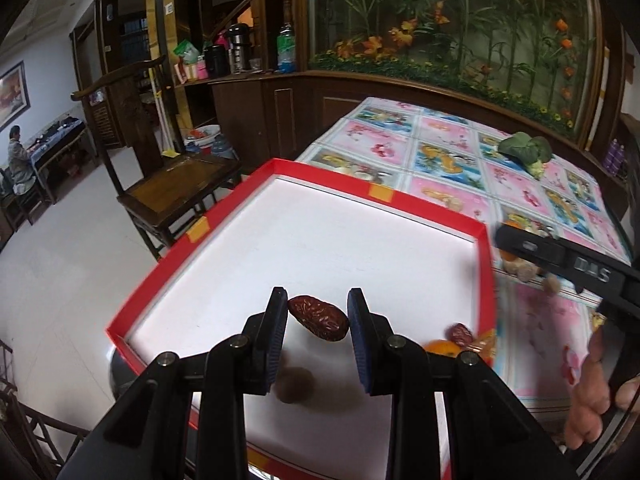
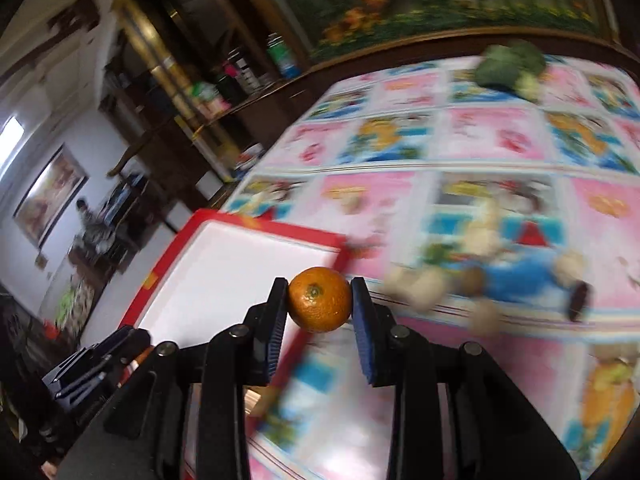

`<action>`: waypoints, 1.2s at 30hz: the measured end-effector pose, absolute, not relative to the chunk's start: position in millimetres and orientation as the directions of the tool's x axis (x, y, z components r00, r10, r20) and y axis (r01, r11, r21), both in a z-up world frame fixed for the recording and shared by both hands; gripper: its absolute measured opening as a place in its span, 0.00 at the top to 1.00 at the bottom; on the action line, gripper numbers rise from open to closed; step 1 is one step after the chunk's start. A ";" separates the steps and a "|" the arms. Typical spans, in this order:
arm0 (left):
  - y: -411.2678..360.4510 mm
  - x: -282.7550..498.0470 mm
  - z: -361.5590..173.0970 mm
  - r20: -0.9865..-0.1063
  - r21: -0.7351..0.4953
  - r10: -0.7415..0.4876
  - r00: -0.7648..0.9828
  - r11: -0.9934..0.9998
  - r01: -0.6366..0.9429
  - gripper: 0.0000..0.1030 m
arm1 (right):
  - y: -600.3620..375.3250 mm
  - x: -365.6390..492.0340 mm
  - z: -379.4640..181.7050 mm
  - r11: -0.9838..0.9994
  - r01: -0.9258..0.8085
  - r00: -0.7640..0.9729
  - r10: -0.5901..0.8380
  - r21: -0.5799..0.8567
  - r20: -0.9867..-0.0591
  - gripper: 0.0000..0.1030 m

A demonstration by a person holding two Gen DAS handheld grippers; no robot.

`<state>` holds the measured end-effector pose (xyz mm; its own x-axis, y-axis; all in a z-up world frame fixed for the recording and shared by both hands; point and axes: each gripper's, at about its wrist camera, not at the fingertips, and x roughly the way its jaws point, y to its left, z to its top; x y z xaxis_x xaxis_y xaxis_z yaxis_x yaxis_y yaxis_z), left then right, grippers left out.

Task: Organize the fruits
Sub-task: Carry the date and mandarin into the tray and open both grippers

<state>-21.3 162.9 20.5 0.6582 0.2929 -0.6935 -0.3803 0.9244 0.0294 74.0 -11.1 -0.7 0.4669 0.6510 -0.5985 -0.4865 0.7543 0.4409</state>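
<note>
My left gripper [image 1: 318, 315] is shut on a wrinkled red date [image 1: 318, 318] and holds it above the white floor of the red-rimmed tray [image 1: 344, 190]; its shadow falls on the tray below. My right gripper [image 2: 320, 300] is shut on a small orange mandarin [image 2: 320, 299] and holds it above the table beside the tray's right rim [image 2: 276, 229]. In the left wrist view the right gripper's black body [image 1: 568, 264] shows at the right edge. Another red date [image 1: 462, 334] and an orange fruit [image 1: 442, 347] lie at the tray's near right corner.
The table carries a pink and blue patterned cloth [image 1: 452, 152]. A green leafy vegetable [image 1: 526, 152] lies at the far side. Several pale and brown small fruits [image 2: 424, 288] lie on the cloth right of the tray. A wooden chair [image 1: 168, 192] stands left of the table.
</note>
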 end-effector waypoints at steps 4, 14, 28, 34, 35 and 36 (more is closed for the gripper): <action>180.9 -9.2 21.3 -0.710 0.041 0.330 0.622 0.901 -0.431 0.71 | 56.7 72.2 9.2 0.709 -0.579 0.392 0.675 0.402 -0.625 0.67; 199.2 21.5 0.3 -0.752 0.088 0.402 0.523 0.847 -0.524 0.71 | 77.7 60.1 -27.2 0.641 -0.624 0.228 0.697 0.447 -0.680 0.67; 199.4 19.6 -13.2 -0.802 0.126 0.409 0.436 0.829 -0.546 0.68 | 89.4 54.8 -29.9 0.666 -0.652 0.270 0.651 0.363 -0.709 0.67; 198.3 15.2 -9.3 -0.806 0.105 0.395 0.441 0.828 -0.550 0.54 | 87.2 55.8 -27.8 0.661 -0.654 0.253 0.649 0.367 -0.717 0.62; 197.6 14.7 -8.4 -0.804 0.105 0.397 0.443 0.828 -0.550 0.52 | 84.6 57.3 -26.0 0.663 -0.648 0.259 0.654 0.375 -0.711 0.60; 196.4 14.2 -7.3 -0.801 0.106 0.399 0.446 0.828 -0.550 0.51 | 81.9 59.0 -24.0 0.665 -0.643 0.267 0.659 0.379 -0.703 0.56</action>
